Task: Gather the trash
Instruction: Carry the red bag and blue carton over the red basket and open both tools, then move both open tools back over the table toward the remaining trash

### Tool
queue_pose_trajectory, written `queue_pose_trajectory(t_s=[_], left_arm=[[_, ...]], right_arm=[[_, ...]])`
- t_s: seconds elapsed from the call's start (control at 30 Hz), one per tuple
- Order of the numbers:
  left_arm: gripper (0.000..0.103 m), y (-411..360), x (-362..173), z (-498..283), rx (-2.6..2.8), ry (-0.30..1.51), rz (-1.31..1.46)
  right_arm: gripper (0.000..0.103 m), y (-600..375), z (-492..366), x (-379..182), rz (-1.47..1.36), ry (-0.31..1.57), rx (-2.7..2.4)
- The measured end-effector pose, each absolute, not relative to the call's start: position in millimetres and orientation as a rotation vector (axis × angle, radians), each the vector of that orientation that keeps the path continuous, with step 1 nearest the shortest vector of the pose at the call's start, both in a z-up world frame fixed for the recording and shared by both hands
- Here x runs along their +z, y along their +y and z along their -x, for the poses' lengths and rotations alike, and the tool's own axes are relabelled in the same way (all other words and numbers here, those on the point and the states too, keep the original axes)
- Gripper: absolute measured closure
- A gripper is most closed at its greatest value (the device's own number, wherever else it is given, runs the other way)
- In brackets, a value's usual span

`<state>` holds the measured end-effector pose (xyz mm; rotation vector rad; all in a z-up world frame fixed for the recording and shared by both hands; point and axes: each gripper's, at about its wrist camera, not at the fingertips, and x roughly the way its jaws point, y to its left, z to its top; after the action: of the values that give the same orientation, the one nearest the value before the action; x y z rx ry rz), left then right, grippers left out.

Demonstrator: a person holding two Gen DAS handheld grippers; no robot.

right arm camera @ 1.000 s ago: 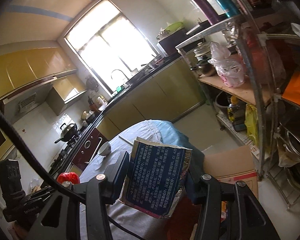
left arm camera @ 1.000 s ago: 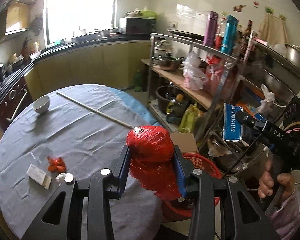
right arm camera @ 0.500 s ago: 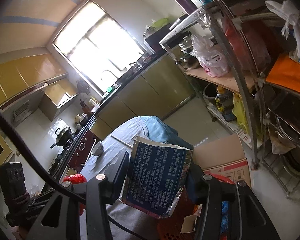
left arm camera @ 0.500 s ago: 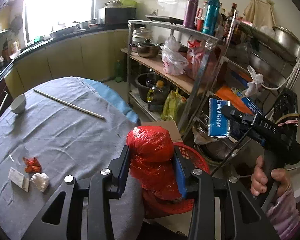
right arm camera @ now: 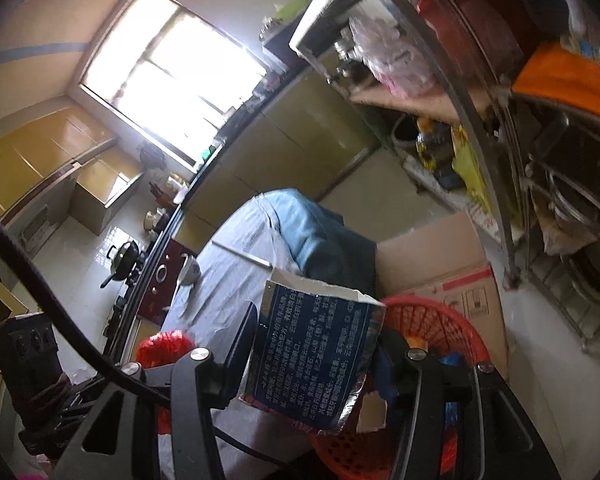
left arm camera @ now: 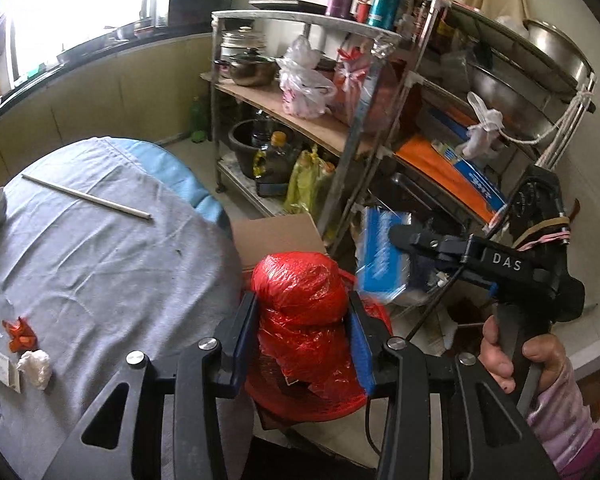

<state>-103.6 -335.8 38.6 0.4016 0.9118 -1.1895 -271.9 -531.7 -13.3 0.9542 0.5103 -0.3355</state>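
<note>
Trash scraps (left arm camera: 26, 350) litter the grey-clothed table (left arm camera: 100, 264) — each hand-held gripper clamps its own piece beside kitchen shelving (left arm camera: 356, 128).

Your left gripper (left arm camera: 302, 340) swings off the table (left arm camera: 100, 264), so the red plastic bundle (left arm camera: 300, 292) in its grip now hangs over the red basket (left arm camera: 320, 404) instead of the grey cloth. Your right gripper (right arm camera: 316, 364) tips downward with the blue foil packet (right arm camera: 312, 356), bringing the basket (right arm camera: 440, 324) fully into its view just beside and under the packet. From the left wrist, the packet (left arm camera: 380, 256) sits lower and closer to the bundle
</note>
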Motion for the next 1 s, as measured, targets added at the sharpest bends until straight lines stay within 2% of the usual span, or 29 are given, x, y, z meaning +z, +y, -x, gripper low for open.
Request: queue_pose_trajectory(t_s=[0.2, 1.0], left_arm=[[0.049, -339, 37, 106, -1.211, 0.913, -0.406], [0.04, -277, 72, 88, -1.138, 0.816, -0.287]], right_arm=[[0.038, -535, 274, -21, -0.987, 0.526, -0.319], [0.038, -502, 258, 23, -0.874, 0.463, -0.277]])
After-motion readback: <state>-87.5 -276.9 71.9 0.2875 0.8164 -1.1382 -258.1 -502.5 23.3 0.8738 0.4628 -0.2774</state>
